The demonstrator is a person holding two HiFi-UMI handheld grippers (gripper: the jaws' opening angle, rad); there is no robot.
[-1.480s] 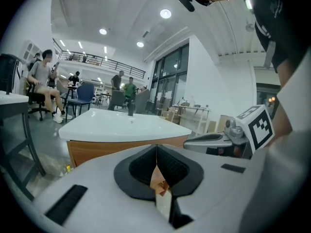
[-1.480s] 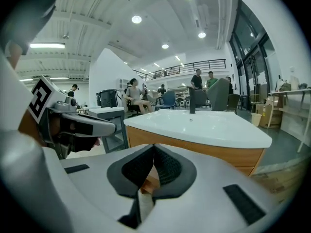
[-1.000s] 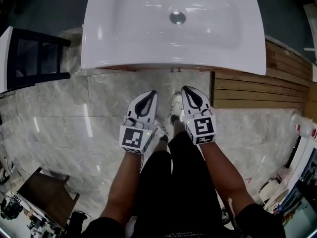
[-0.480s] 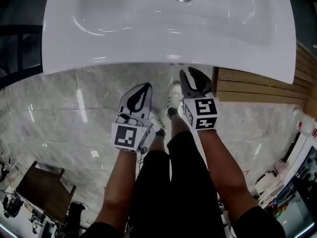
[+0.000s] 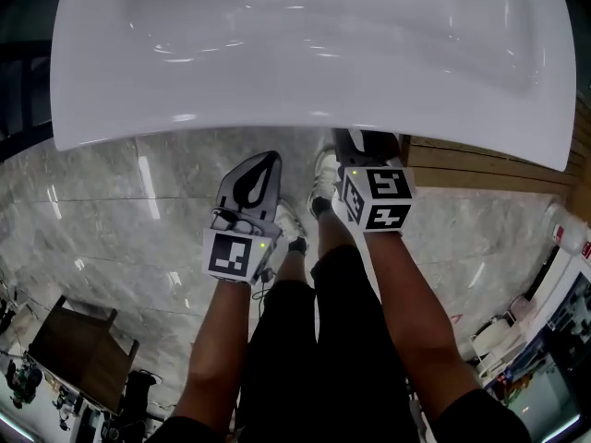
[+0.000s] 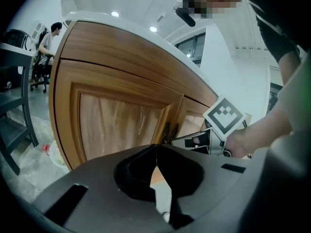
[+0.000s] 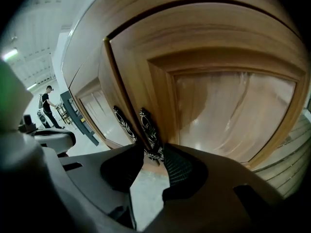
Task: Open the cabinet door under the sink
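My left tool (image 6: 156, 147) is near me and low down. Its two jaws are pressed together and there is nothing in them. It hangs in front of the left door (image 6: 112, 120) and touches nothing.

My right tool (image 7: 154, 149) is further in, and from my head I see its tip go under the edge of the sink (image 5: 277, 63). Its jaws are a little bit apart. The low end of a dark, curly handle (image 7: 148, 125) sits right between them. I think the jaws are not squeezing it yet, but they are very close to it on both sides.

That handle is on the right door (image 7: 233, 110). The door is brown wood and looks shut, flat against the cabinet. A second handle (image 7: 122, 123) is just beside the first one, on the left door, with the crack between the doors running down between them.

So I think I am at the grab step. The door has not begun to open. Next I need to close the right tool firmly on the handle. Then I should pull it toward me and let it swing out to the right, the way the door turns. I must hold only this handle and not bump the one next to it.
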